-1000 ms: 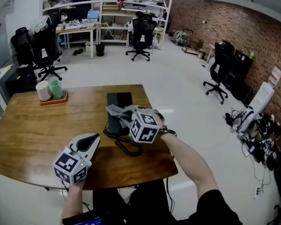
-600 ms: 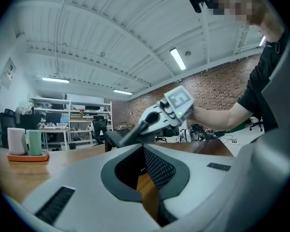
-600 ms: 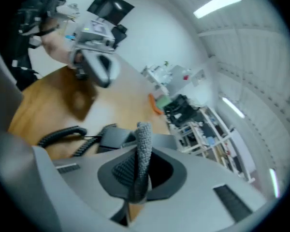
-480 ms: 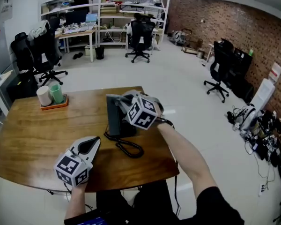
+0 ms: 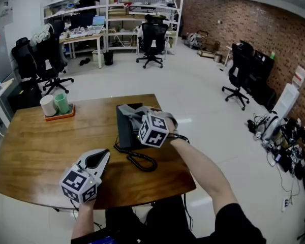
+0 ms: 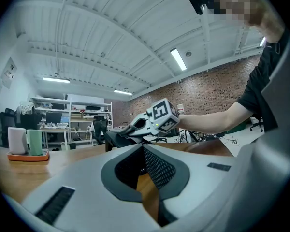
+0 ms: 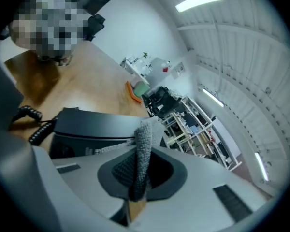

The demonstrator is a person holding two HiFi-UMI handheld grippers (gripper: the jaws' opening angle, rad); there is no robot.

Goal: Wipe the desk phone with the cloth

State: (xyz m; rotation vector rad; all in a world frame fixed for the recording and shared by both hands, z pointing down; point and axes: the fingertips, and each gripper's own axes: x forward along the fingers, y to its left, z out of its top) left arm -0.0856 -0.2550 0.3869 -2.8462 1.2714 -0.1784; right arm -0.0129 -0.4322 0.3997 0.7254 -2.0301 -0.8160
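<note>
The black desk phone [image 5: 124, 127] stands in the middle of the wooden table [image 5: 35, 141], its coiled cord [image 5: 139, 159] trailing toward me. My right gripper [image 5: 141, 117] is shut on the grey cloth [image 5: 135, 113] and presses it on the phone's top right side. In the right gripper view the cloth [image 7: 144, 146] stands pinched between the jaws just over the phone [image 7: 94, 124]. My left gripper [image 5: 104, 153] rests on the table left of the cord, shut and holding nothing. From the left gripper view the phone [image 6: 117, 138] sits ahead, apart from the left gripper [image 6: 147, 178].
An orange tray [image 5: 58, 115] with a white cup and a green cup sits at the table's far left. The table's right edge [image 5: 178, 146] runs close to the phone. Office chairs [image 5: 152, 39] and shelves stand beyond on the floor.
My right gripper slid the cloth across the phone away from me, then came back a little toward me. The left gripper stayed where it was.
</note>
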